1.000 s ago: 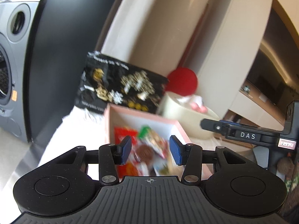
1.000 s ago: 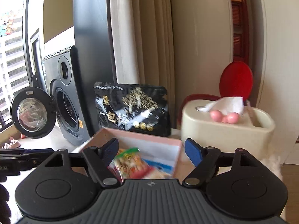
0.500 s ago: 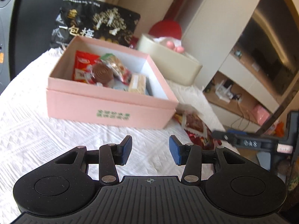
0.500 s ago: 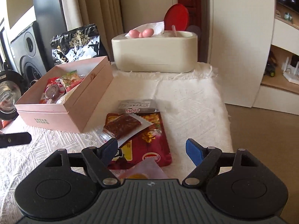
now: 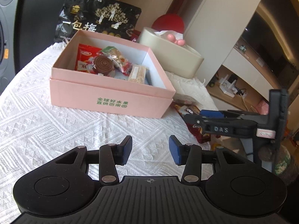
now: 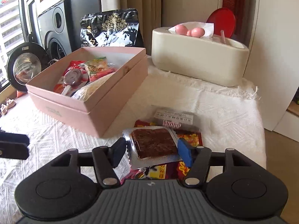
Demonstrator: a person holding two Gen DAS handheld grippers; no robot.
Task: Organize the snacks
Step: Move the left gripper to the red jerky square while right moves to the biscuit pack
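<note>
An open pink box [image 5: 112,100] [image 6: 104,110] holds several snacks, among them a brown spiral disc [image 5: 103,65] and a green-topped packet [image 6: 97,68]. My left gripper [image 5: 150,150] is open and empty over the white cloth in front of the box. My right gripper [image 6: 152,152] is open, its jaws on either side of a clear packet with a brown slab [image 6: 154,142]. That packet lies on a red packet [image 6: 188,136] right of the box. A grey-labelled packet [image 6: 173,115] lies just behind. The right gripper [image 5: 194,118] shows in the left wrist view over the red packet [image 5: 201,138].
A black snack bag [image 5: 97,20] [image 6: 112,29] stands behind the box. A cream tissue holder [image 5: 172,54] [image 6: 198,59] with a red lid sits at the back right. A washing machine [image 6: 54,31] stands left. The white cloth's right edge [image 6: 261,130] drops to the floor.
Both grippers have come down and nearer to the table. My right gripper has lowered around the brown slab packet. The left gripper has drawn a little closer to the box.
</note>
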